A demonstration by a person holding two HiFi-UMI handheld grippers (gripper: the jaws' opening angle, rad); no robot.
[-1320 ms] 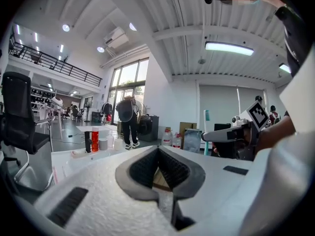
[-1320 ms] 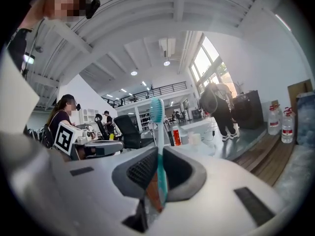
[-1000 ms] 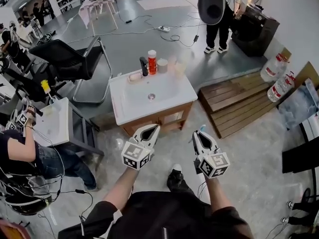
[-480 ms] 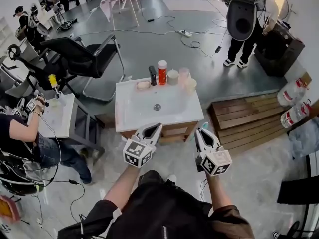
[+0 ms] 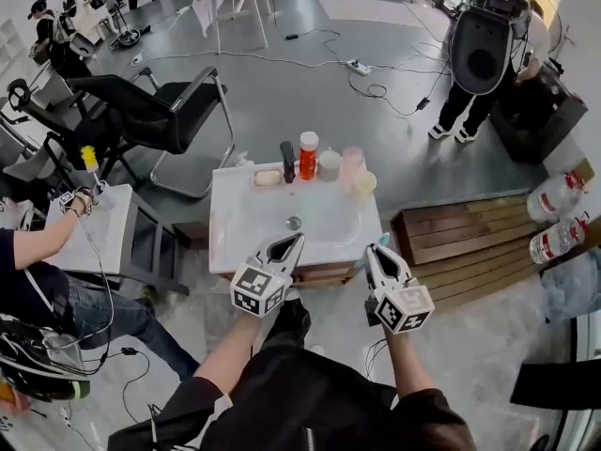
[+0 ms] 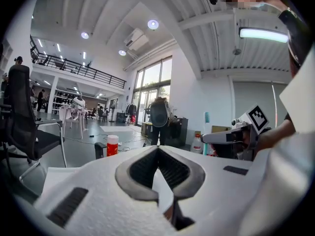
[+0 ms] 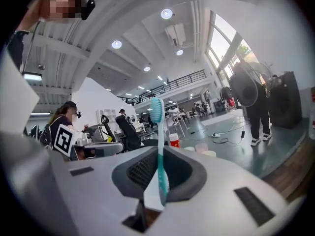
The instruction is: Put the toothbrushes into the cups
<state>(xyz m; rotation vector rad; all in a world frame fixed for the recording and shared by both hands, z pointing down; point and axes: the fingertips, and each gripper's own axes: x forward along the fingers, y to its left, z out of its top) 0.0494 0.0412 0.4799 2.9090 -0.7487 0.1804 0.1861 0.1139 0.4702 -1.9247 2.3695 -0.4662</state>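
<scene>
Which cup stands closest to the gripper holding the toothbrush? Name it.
The pale yellow cup: it stands forward of the pink cup and grey cup, nearest the right gripper.

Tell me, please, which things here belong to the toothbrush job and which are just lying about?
For the job: teal toothbrush, held in the jaws of the right gripper; pink cup; cream cup.
Just lying about: red bottle; soap dish; black office chair.

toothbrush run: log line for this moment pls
left gripper: shut, empty | right gripper: shut on toothbrush, head up | cups: at sink back edge
</scene>
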